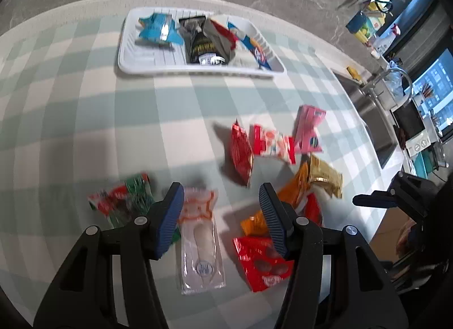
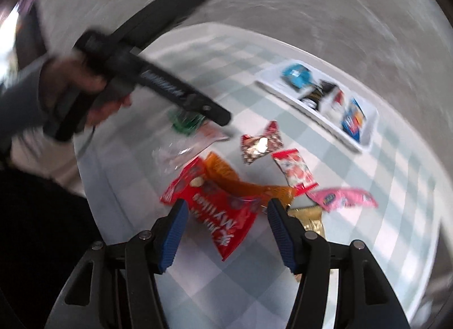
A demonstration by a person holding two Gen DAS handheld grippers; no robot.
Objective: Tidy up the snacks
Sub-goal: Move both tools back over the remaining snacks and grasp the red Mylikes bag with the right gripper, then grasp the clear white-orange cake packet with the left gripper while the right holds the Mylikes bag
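— On the checked green-and-white bench [image 1: 85, 108], how far along was the sorting?

— Partway, I'd judge. Its far side carried the white slatted plastic tray [image 1: 133, 67] with about four packets; roughly nine more lay loose nearer, well apart from it.

— And the hands?

— Both hung above the loose pile. The left gripper [image 1: 220, 215] was spread, empty, over the clear plastic packet [image 1: 201, 241]. The right gripper [image 2: 226, 230] was spread, empty, over the red foil packet [image 2: 218, 210].
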